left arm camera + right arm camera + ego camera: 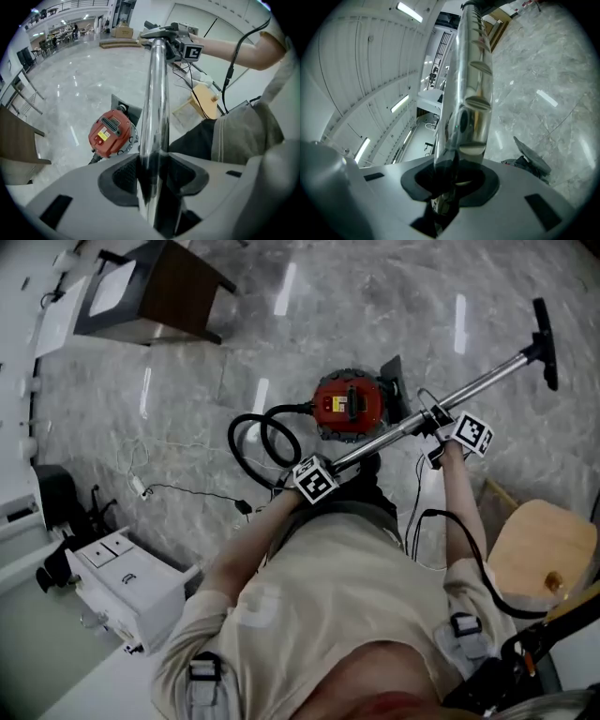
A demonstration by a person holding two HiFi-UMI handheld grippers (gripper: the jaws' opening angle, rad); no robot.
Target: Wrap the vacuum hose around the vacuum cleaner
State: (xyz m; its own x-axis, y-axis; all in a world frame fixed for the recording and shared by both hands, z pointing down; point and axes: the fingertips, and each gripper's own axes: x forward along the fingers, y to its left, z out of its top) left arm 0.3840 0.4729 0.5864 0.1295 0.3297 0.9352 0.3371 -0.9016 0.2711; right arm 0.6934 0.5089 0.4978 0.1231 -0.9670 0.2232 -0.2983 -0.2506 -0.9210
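The red vacuum cleaner (347, 406) stands on the marble floor, just beyond my hands. Its black hose (262, 442) lies in loops to its left. A shiny metal wand (412, 423) slants up to the right and ends in a black floor nozzle (546, 343). My left gripper (336, 467) is shut on the wand's lower end, and my right gripper (437, 418) is shut on it further up. In the left gripper view the wand (157, 93) runs between the pads of the left gripper (152, 176), above the vacuum cleaner (111, 132). In the right gripper view the wand (468, 89) rises out of the right gripper (449, 182).
A dark wooden table (169, 287) stands at the top left and a white cabinet (127, 582) at the lower left. A wooden stool (539, 554) is at the right. A thin cable (187, 491) trails over the floor on the left. A grey flat plate (394, 379) lies by the vacuum cleaner.
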